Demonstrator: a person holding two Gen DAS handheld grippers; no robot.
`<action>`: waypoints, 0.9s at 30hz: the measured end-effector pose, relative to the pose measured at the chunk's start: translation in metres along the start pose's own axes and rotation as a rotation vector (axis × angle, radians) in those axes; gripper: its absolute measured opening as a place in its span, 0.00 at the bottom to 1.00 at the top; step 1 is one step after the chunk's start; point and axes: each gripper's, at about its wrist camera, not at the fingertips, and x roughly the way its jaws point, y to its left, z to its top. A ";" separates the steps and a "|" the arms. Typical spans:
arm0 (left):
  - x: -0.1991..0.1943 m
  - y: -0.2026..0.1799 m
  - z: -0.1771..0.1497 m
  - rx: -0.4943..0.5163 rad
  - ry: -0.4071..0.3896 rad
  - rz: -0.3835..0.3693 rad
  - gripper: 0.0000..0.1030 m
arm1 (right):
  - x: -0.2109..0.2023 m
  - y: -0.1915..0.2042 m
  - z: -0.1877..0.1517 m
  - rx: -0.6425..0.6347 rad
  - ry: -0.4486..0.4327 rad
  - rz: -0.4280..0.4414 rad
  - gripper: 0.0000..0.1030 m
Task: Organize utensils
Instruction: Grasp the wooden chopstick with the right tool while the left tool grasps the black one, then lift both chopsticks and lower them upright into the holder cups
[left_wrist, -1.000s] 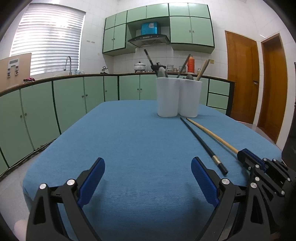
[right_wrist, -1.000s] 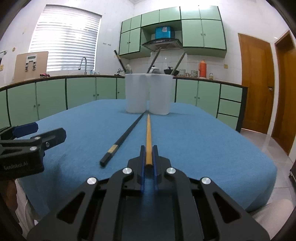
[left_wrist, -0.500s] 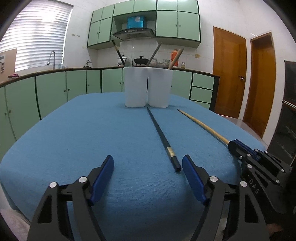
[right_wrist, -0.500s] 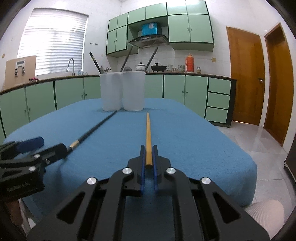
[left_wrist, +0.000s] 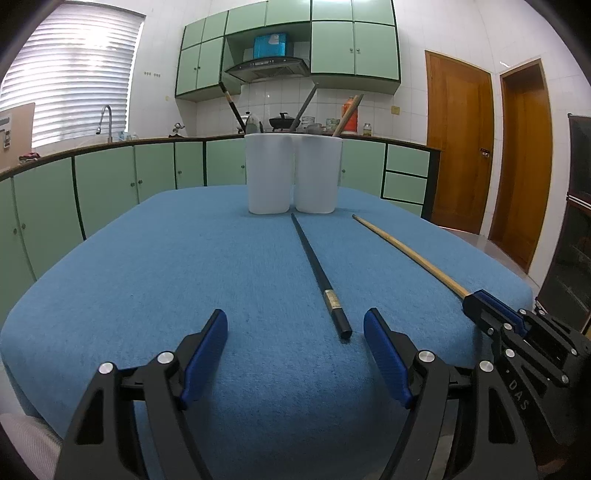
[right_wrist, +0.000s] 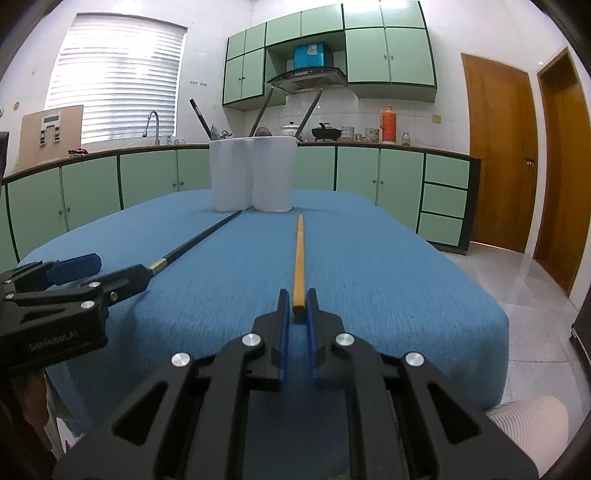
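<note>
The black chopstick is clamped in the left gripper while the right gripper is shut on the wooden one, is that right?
Not quite. The left gripper is open and holds nothing: in the left wrist view the black chopstick lies on the blue cloth, its near end between the spread fingers, untouched. The right gripper is indeed shut on the wooden chopstick.

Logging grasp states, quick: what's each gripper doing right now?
Left gripper: open, holding nothing; the black chopstick lies between its fingers.
Right gripper: shut on the wooden chopstick.
</note>
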 end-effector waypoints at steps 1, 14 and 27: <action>0.000 -0.002 0.000 0.004 0.001 -0.002 0.72 | 0.000 0.000 0.001 0.000 0.001 0.001 0.08; -0.001 -0.010 -0.004 0.027 0.007 -0.019 0.30 | 0.001 -0.006 0.003 0.014 0.007 0.019 0.06; -0.005 -0.020 -0.005 0.023 0.016 -0.023 0.07 | 0.000 -0.007 0.001 0.014 0.006 0.020 0.06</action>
